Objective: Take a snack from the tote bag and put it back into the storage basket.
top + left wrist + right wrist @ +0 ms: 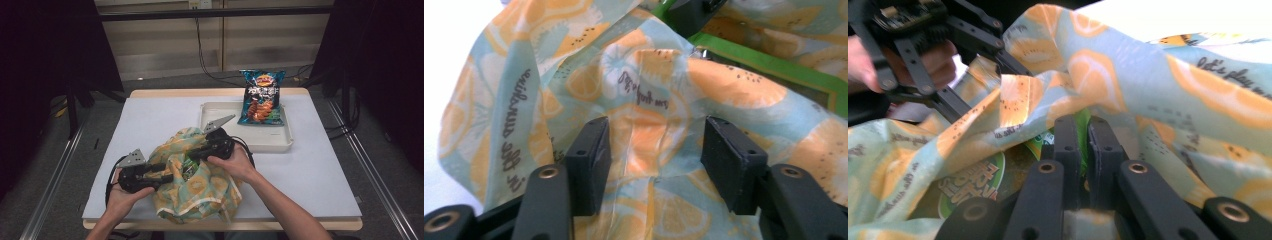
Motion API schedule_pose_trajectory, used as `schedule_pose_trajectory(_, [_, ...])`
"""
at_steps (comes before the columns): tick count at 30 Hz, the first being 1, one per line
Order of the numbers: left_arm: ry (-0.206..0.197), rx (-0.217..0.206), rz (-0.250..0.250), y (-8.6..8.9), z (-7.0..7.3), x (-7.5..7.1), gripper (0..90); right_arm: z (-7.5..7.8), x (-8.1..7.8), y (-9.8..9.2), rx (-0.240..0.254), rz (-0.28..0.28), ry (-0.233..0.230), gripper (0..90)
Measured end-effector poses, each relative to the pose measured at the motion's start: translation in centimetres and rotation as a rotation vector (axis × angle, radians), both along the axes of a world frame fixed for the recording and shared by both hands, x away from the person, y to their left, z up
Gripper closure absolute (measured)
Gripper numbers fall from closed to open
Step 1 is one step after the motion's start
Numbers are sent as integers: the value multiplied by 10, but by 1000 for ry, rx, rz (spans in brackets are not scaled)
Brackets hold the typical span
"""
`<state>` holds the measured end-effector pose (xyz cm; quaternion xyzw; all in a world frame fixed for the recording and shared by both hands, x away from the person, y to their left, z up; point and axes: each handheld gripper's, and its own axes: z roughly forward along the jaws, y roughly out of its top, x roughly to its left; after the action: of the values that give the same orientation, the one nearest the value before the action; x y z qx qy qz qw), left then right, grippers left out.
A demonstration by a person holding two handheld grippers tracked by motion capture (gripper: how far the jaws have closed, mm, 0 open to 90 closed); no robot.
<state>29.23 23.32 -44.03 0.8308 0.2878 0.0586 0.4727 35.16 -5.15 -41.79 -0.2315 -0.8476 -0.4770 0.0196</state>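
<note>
Your left gripper (162, 177) sits at the bag's (200, 187) near-left side. Jaws are apart, w/ bag fabric (649, 130) lying between the pads (591, 160); the pads don't press on it. Judged purpose: it props the bag mouth wide so the contents stay reachable.

Your right gripper (192, 156) reaches into the bag opening from the far-right side. Jaws are together, clamped on the thin green edge of the snack pack (973, 182) inside the bag. The edge (1082, 135) runs up between the two pads. A pinch on the flat seam gives a firm hold w/o crushing the contents.

The snack pack is still in the bag, near the middle of the mouth, part-covered by fabric folds.

The tray (250, 145) stands at the table's (310, 170) far-right, just beyond the bag. A chips bag (261, 97) lies on the tray's far half; the near half is bare. Judged reason: the tray receives items pulled from the bag, so the next lift likely goes up, clear of the fabric, then over to the tray.

Risk: fabric may snag the pack on the way out.
</note>
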Motion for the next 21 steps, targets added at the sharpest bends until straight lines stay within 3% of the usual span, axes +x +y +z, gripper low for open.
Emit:
schedule_pose_trajectory(12, [8,-7,13,1,0,-1,415,11,-10,-18,46,-36,-39,900])
schedule_pose_trajectory(18, [0,-14,10,0,2,-1,398,25,-14,-34,87,-61,-70,900])
schedule_pose_trajectory(21, [-2,-22,8,-1,3,-2,398,30,-14,-38,85,-70,-85,900])
